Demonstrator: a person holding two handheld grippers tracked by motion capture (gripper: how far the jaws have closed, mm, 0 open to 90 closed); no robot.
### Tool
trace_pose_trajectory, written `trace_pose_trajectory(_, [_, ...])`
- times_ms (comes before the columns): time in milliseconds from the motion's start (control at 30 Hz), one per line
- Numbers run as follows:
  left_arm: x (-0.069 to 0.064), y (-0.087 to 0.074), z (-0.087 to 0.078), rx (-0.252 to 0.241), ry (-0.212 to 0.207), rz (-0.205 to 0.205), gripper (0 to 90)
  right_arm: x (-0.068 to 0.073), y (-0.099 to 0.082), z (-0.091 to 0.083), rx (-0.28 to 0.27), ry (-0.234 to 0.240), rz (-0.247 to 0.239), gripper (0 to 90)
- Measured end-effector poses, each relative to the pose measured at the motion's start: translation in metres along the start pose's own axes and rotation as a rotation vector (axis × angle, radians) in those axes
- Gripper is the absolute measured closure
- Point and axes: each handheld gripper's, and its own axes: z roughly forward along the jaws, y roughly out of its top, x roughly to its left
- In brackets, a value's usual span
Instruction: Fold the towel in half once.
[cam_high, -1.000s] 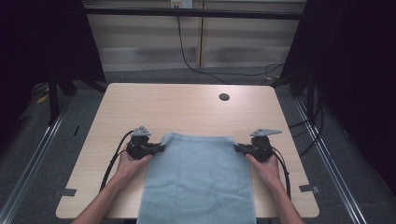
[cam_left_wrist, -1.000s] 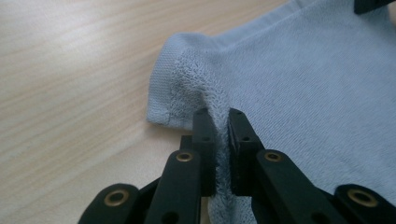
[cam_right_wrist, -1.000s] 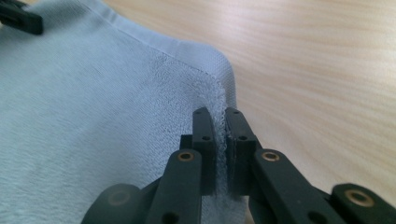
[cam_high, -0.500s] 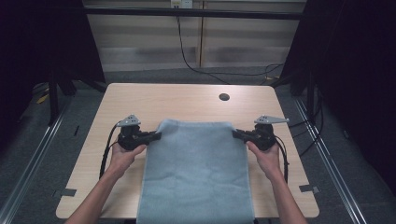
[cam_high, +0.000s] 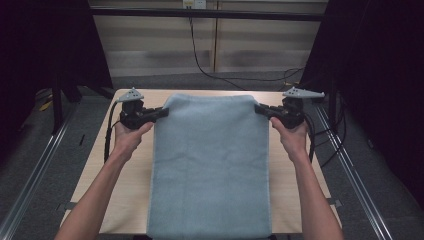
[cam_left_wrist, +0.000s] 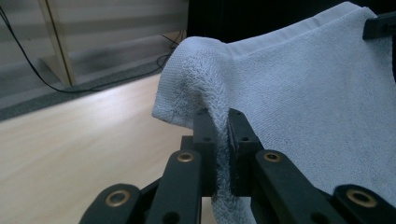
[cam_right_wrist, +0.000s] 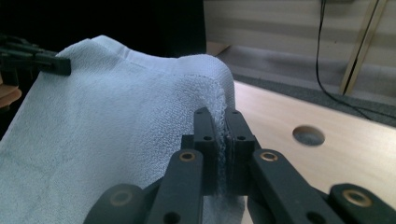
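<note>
A light blue towel (cam_high: 212, 165) hangs stretched between my two grippers above the wooden table (cam_high: 127, 185), its lower end draping past the front edge. My left gripper (cam_high: 162, 112) is shut on the towel's top left corner (cam_left_wrist: 196, 88), the cloth pinched between its black jaws. At the top right corner (cam_right_wrist: 210, 79) my right gripper (cam_high: 260, 109) is shut on the cloth too. Each gripper view shows its own gripper (cam_left_wrist: 220, 135) (cam_right_wrist: 220, 135) clamped on terry cloth, with the other gripper's jaw tip at the far corner.
A round hole (cam_right_wrist: 308, 135) lies in the tabletop beyond the towel. Black cables (cam_high: 210, 70) run across the floor behind the table, before a pale wall panel. Metal rails (cam_high: 360, 185) flank the table on both sides.
Both grippers have risen and drawn apart with the towel's top corners, lifting its upper edge off the table. The towel now hangs taut and covers the hole in the high view.
</note>
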Motion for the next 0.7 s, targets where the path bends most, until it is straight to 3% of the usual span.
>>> trace_pose_trajectory(233, [0.005,0.047,-0.009,-0.077,0.028,0.011,84.3,-0.004,0.048,0.002,-0.053,-0.033,-0.031,85.8])
trace_pose_trajectory(333, [-0.002,0.059,-0.017,-0.096,0.032,0.052,84.2,0.001,0.065,-0.008,-0.113,-0.023,-0.037,85.8])
trace_pose_trajectory(433, [-0.010,0.053,-0.026,-0.102,0.023,0.069,84.2,0.009,0.064,-0.018,-0.138,-0.001,-0.043,85.8])
trace_pose_trajectory(533, [-0.022,0.038,-0.033,-0.089,-0.007,0.088,84.2,0.017,0.050,-0.028,-0.121,0.022,-0.065,85.8])
trace_pose_trajectory(633, [-0.039,0.019,-0.040,-0.072,-0.049,0.115,84.1,0.029,0.025,-0.042,-0.104,0.064,-0.063,85.8])
trace_pose_trajectory(700, [-0.047,0.005,-0.045,-0.068,-0.083,0.112,84.1,0.037,0.007,-0.050,-0.079,0.070,-0.070,85.8])
